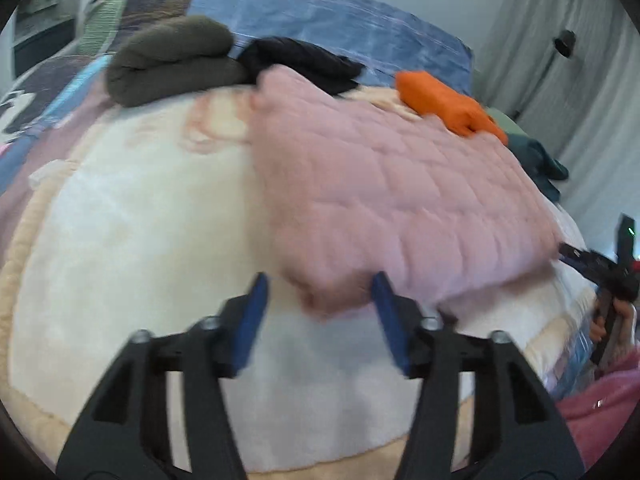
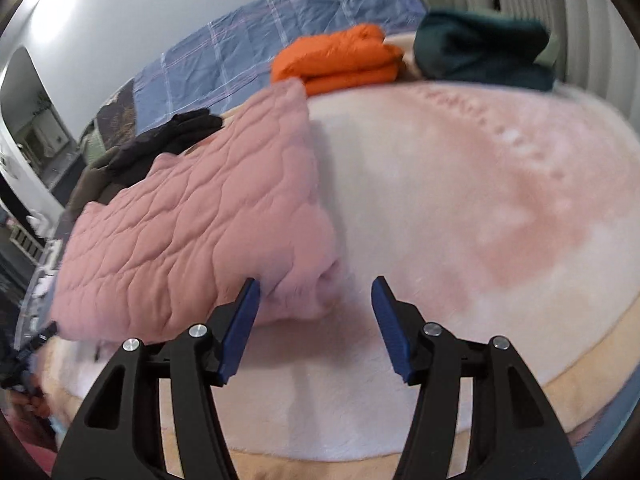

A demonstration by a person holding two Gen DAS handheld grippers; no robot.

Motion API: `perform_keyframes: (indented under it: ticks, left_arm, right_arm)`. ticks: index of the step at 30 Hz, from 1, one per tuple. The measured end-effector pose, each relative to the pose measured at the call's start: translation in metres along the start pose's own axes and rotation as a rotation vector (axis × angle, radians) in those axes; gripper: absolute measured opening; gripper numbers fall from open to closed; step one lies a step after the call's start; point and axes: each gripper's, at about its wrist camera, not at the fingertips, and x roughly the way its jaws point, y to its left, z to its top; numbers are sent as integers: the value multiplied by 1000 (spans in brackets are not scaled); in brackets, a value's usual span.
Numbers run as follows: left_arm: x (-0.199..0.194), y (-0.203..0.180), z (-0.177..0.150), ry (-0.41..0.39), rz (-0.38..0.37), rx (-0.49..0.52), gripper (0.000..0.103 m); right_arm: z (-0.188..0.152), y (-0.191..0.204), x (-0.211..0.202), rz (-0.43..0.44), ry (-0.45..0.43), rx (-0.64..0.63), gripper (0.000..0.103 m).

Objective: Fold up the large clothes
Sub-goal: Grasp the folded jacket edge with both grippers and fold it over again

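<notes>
A folded pink quilted garment [image 1: 400, 200] [image 2: 192, 232] lies flat on a fluffy cream blanket [image 1: 140, 220] [image 2: 480, 220] that covers the bed. My left gripper [image 1: 320, 284] is open at the garment's near left corner, and that corner pokes in between the blue pads without being pinched. My right gripper [image 2: 316, 284] is open at the near right corner, with the rolled edge of the garment just inside its left pad. In the left wrist view the right gripper [image 1: 600, 268] shows at the right edge, held by a hand.
Folded clothes line the blanket's far side: an olive-brown bundle [image 1: 172, 60], a black piece [image 1: 300, 60] [image 2: 172, 136], an orange one [image 1: 444, 104] [image 2: 340, 60] and a teal one [image 2: 480, 48]. A blue plaid sheet [image 1: 340, 20] lies beyond. A grey curtain [image 1: 580, 80] hangs at the right.
</notes>
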Motion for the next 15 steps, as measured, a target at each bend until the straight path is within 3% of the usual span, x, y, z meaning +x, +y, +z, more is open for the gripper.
perform_keyframes:
  ticks: [1, 2, 3, 5, 8, 12, 13, 15]
  left_arm:
    - [6, -2, -1, 4, 2, 6, 56]
    - [13, -2, -1, 21, 18, 2, 39]
    - [25, 2, 0, 62, 38, -22, 38]
    - [28, 8, -1, 65, 28, -53, 38]
    - [20, 3, -4, 59, 49, -12, 38]
    - [-13, -7, 3, 0, 106, 51, 31]
    - [-24, -9, 8, -36, 132, 60, 25]
    - [-40, -11, 20, -103, 150, 64, 21]
  right_arm:
    - [-1, 1, 5, 27, 10, 1, 54]
    - [-1, 3, 11, 13, 12, -11, 36]
    - [-1, 5, 16, -31, 20, -18, 35]
    - [-1, -1, 25, -43, 48, 16, 34]
    - [-3, -3, 23, -35, 66, 28, 34]
    - [5, 13, -8, -122, -28, 2, 41]
    - [10, 17, -17, -136, -66, 13, 41]
    - [19, 38, -35, -81, -148, -16, 41]
